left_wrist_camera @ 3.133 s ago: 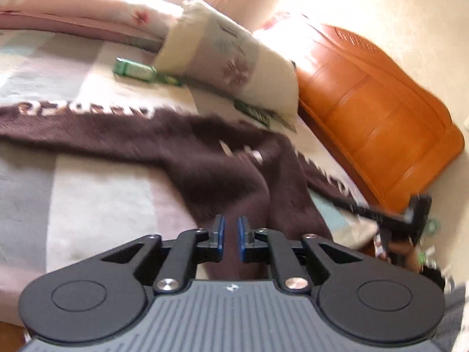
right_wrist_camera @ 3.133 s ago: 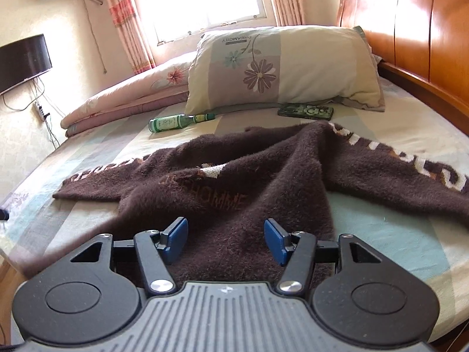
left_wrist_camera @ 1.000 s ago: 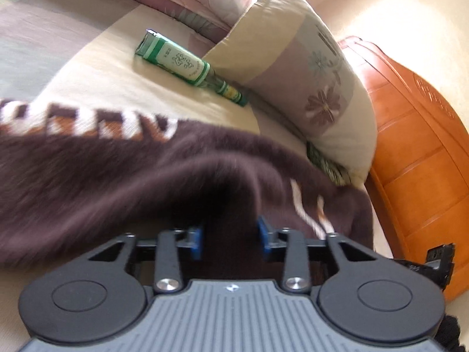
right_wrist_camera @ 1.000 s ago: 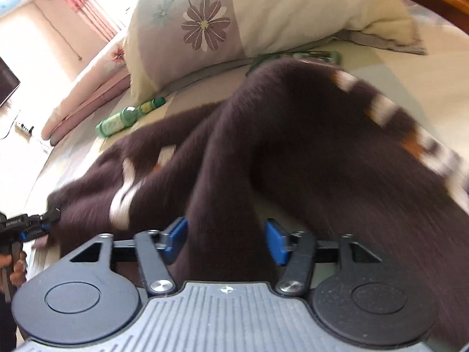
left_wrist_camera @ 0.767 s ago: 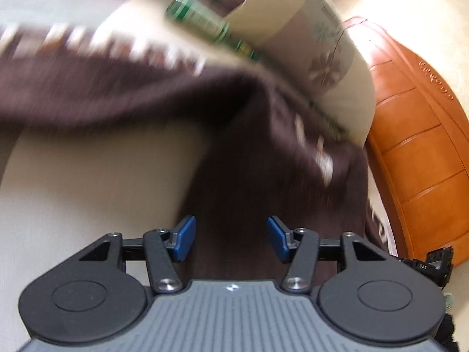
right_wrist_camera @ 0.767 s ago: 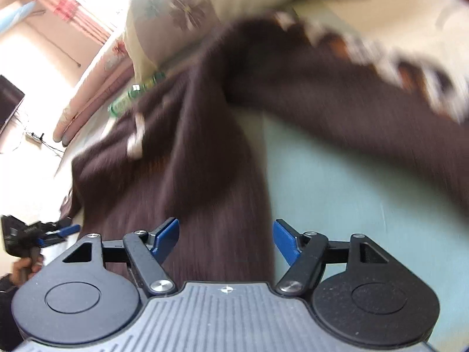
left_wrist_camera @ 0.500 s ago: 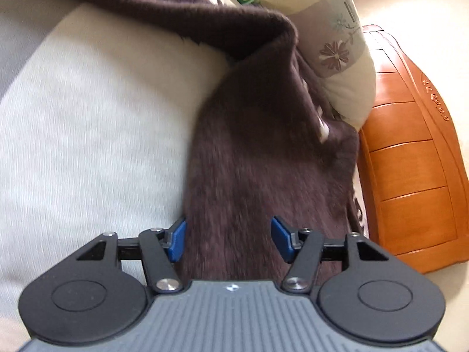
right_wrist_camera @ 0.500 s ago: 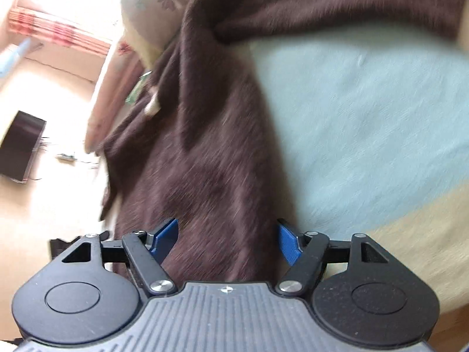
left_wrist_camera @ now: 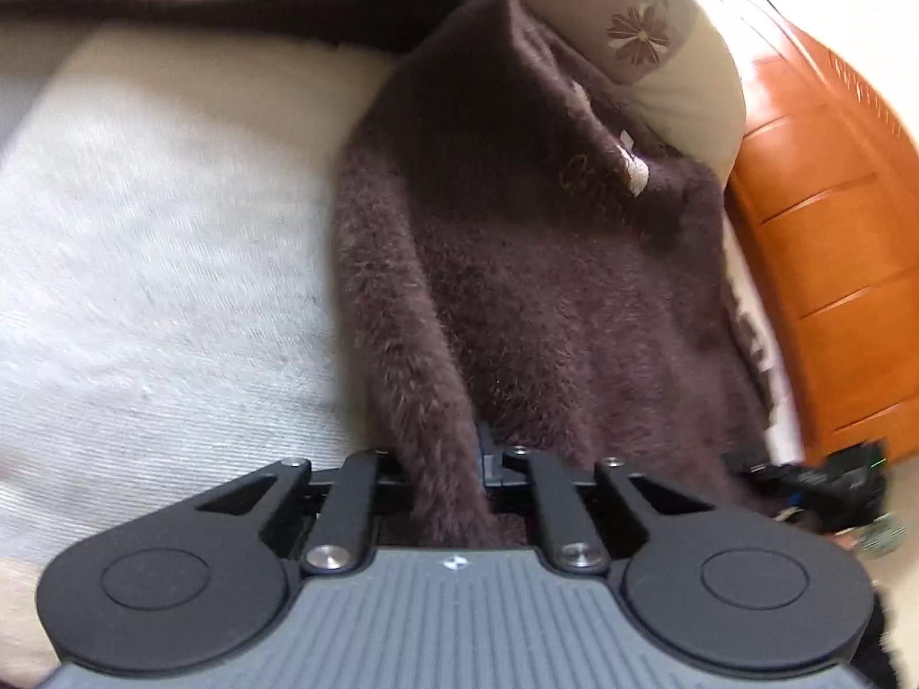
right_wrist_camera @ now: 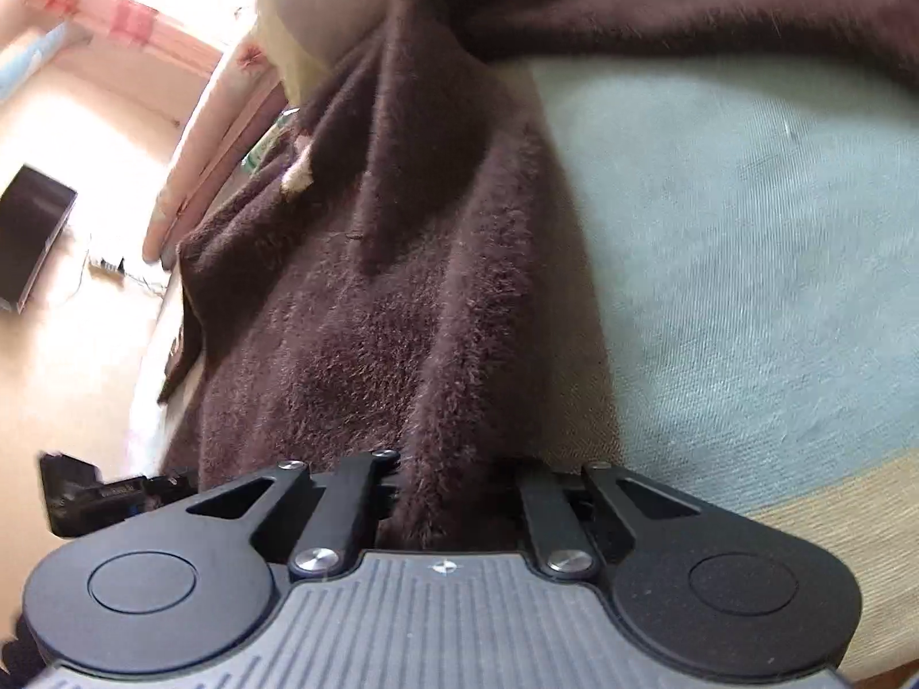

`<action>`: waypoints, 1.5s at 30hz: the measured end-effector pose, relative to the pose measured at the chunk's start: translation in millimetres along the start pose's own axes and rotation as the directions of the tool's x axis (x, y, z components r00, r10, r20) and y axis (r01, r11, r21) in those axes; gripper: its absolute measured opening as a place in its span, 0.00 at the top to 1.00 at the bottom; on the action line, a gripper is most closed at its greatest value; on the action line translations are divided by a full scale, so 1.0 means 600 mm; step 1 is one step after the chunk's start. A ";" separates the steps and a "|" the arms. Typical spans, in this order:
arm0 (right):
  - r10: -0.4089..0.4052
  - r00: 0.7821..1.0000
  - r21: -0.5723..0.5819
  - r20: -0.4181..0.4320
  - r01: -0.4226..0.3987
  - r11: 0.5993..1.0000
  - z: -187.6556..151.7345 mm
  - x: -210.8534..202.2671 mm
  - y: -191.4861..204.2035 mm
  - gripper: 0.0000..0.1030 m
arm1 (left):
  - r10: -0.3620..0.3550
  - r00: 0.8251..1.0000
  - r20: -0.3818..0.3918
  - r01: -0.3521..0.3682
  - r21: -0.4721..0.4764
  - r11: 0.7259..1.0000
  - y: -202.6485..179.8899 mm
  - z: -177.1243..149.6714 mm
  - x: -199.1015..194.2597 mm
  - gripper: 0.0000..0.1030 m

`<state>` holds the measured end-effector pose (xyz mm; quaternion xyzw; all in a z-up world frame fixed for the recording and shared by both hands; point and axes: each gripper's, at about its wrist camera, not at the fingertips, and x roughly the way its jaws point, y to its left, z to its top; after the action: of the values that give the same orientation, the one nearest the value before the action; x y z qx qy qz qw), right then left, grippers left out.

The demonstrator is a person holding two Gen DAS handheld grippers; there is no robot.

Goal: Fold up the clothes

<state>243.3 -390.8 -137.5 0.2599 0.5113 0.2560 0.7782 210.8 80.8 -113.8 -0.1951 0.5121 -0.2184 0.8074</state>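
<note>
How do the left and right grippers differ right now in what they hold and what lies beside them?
The left gripper pinches the brown sweater at its left edge, with cream bedsheet beside it; the right gripper pinches the right edge, with pale blue bedsheet beside it. The left view shows the wooden headboard, the right view the curtains. Both are shut on the sweater's near hem.

Your left gripper [left_wrist_camera: 445, 462] pointed steeply downward, its jaws clamped on a fold of the brown sweater [left_wrist_camera: 517, 264]. Your right gripper [right_wrist_camera: 454, 476] matched it, pinching the sweater's other side.
</note>
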 end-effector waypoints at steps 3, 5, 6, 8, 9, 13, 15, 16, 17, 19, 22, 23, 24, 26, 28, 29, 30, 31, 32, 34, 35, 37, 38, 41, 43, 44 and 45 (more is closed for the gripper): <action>-0.032 0.999 -0.070 0.029 0.034 0.997 0.006 -0.022 0.024 0.89 | -0.024 0.998 0.060 0.021 0.048 0.999 -0.024 -0.009 -0.040 0.94; -0.050 0.997 -0.123 0.060 0.057 0.991 0.012 -0.044 0.041 0.89 | -0.056 0.995 0.086 0.049 0.079 0.996 -0.042 -0.014 -0.067 0.94; -0.053 0.996 -0.144 0.068 0.062 0.988 0.013 -0.055 0.049 0.89 | -0.074 0.993 0.094 0.065 0.095 0.993 -0.050 -0.017 -0.080 0.94; -0.068 0.995 -0.176 0.080 0.081 0.981 0.016 -0.072 0.057 0.89 | -0.092 0.991 0.095 0.080 0.123 0.989 -0.062 -0.023 -0.094 0.94; -0.079 0.993 -0.188 0.083 0.093 0.978 0.017 -0.078 0.059 0.89 | -0.096 0.992 0.088 0.083 0.136 0.987 -0.065 -0.027 -0.098 0.94; -0.134 0.989 -0.205 0.055 0.142 0.968 0.006 -0.082 0.058 0.89 | -0.076 0.995 0.064 0.068 0.108 0.992 -0.052 -0.041 -0.092 0.94; -0.162 0.986 -0.207 0.036 0.166 0.964 -0.003 -0.072 0.061 0.89 | -0.067 0.996 0.053 0.063 0.072 0.995 -0.037 -0.050 -0.086 0.94; -0.170 0.985 -0.196 0.030 0.173 0.965 -0.007 -0.073 0.054 0.89 | -0.062 0.997 0.047 0.059 0.058 0.997 -0.032 -0.054 -0.084 0.94; -0.178 0.984 -0.186 0.024 0.179 0.966 -0.011 -0.074 0.048 0.88 | -0.057 0.998 0.041 0.055 0.046 0.997 -0.029 -0.057 -0.082 0.93; -0.229 0.973 -0.166 0.020 0.229 0.959 -0.014 -0.076 0.043 0.75 | 0.008 0.999 0.031 -0.009 0.051 0.999 -0.021 -0.055 -0.085 0.92; -0.424 0.899 -0.213 0.108 0.437 0.874 -0.017 -0.098 0.052 0.48 | 0.103 0.993 0.065 -0.111 0.138 0.984 -0.032 -0.035 -0.100 0.91; -0.434 0.889 -0.225 0.144 0.456 0.861 -0.014 -0.111 0.056 0.47 | 0.122 0.989 0.083 -0.135 0.177 0.975 -0.040 -0.026 -0.106 0.89; -0.413 0.894 -0.229 0.174 0.445 0.866 -0.009 -0.121 0.064 0.47 | 0.134 0.986 0.100 -0.153 0.213 0.965 -0.049 -0.016 -0.108 0.85; -0.362 0.908 -0.236 0.210 0.406 0.883 0.006 -0.129 0.077 0.42 | 0.139 0.982 0.127 -0.170 0.280 0.945 -0.071 0.010 -0.101 0.81; -0.347 0.909 -0.255 0.231 0.401 0.880 0.024 -0.117 0.092 0.40 | 0.113 0.983 0.145 -0.157 0.342 0.926 -0.098 0.035 -0.081 0.77; -0.343 0.910 -0.266 0.234 0.399 0.877 0.033 -0.108 0.097 0.40 | 0.101 0.983 0.156 -0.153 0.374 0.915 -0.112 0.047 -0.066 0.72; -0.334 0.913 -0.271 0.235 0.392 0.879 0.044 -0.094 0.100 0.40 | 0.093 0.983 0.156 -0.149 0.400 0.904 -0.124 0.060 -0.046 0.68; -0.312 0.923 -0.250 0.226 0.365 0.897 0.058 -0.084 0.092 0.40 | 0.089 0.985 0.147 -0.144 0.422 0.895 -0.136 0.072 -0.023 0.66; -0.289 0.932 -0.228 0.218 0.337 0.913 0.071 -0.073 0.084 0.40 | 0.081 0.988 0.131 -0.131 0.439 0.889 -0.146 0.082 -0.002 0.65; -0.241 0.949 -0.169 0.203 0.276 0.946 0.097 -0.056 0.063 0.40 | 0.068 0.992 0.106 -0.109 0.451 0.886 -0.160 0.100 0.038 0.63; -0.215 0.956 -0.132 0.197 0.244 0.961 0.110 -0.049 0.049 0.40 | 0.063 0.993 0.096 -0.100 0.454 0.885 -0.166 0.110 0.058 0.62; -0.166 0.966 -0.043 0.198 0.177 0.983 0.140 -0.036 0.017 0.40 | 0.052 0.996 0.078 -0.081 0.446 0.891 -0.171 0.124 0.096 0.61; -0.130 0.973 0.006 0.191 0.131 0.991 0.153 -0.028 -0.001 0.40 | 0.046 0.997 0.070 -0.072 0.439 0.895 -0.173 0.131 0.116 0.59; -0.048 0.979 0.182 0.200 0.011 0.983 0.187 0.005 -0.066 0.29 | 0.025 0.999 0.044 -0.041 0.402 0.915 -0.167 0.146 0.165 0.57; 0.005 0.964 0.240 0.267 -0.072 0.968 0.200 0.016 -0.093 0.29 | 0.017 0.999 0.030 -0.027 0.367 0.930 -0.162 0.149 0.194 0.56; 0.024 0.951 0.266 0.308 -0.110 0.958 0.208 0.019 -0.105 0.29 | 0.009 0.999 0.031 -0.020 0.359 0.933 -0.161 0.150 0.205 0.54; 0.018 0.935 0.298 0.355 -0.132 0.946 0.217 0.019 -0.115 0.29 | -0.004 0.999 0.040 -0.011 0.363 0.932 -0.161 0.148 0.210 0.48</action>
<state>377.1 -452.6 -146.7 0.4420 0.3896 0.1504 0.7939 325.2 -61.0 -119.7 -0.0458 0.4471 -0.3039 0.8400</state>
